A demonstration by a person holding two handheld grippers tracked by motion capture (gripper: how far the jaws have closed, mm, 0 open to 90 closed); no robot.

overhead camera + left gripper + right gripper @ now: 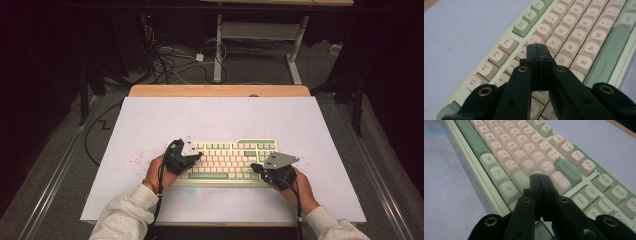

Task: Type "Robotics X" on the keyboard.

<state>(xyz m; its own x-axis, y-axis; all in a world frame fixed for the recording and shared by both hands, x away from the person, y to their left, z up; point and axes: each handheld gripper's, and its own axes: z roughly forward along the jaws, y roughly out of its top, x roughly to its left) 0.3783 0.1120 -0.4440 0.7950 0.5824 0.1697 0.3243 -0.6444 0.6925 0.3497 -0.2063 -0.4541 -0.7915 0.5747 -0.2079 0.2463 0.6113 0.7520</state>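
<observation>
A cream and mint-green keyboard (230, 160) lies on the white table top (220, 120), near the person's side. My left gripper (198, 159) hovers over the keyboard's left end, held in the person's left hand. In the left gripper view its jaws are shut with nothing between them, and the left gripper (539, 48) has its tips above the keyboard (584, 61) near the number and upper letter rows. My right gripper (254, 166) is over the keyboard's right part. It is also shut and empty, and the right gripper (539, 177) has its tips above the keyboard (511, 147) close to the shift and enter keys.
The table's wooden far edge (220, 90) shows beyond the white top. Behind it stand another desk's white legs (218, 50) and tangled floor cables (170, 57). Faint red specks (132, 161) mark the surface left of the keyboard. Metal rails run along both sides of the table.
</observation>
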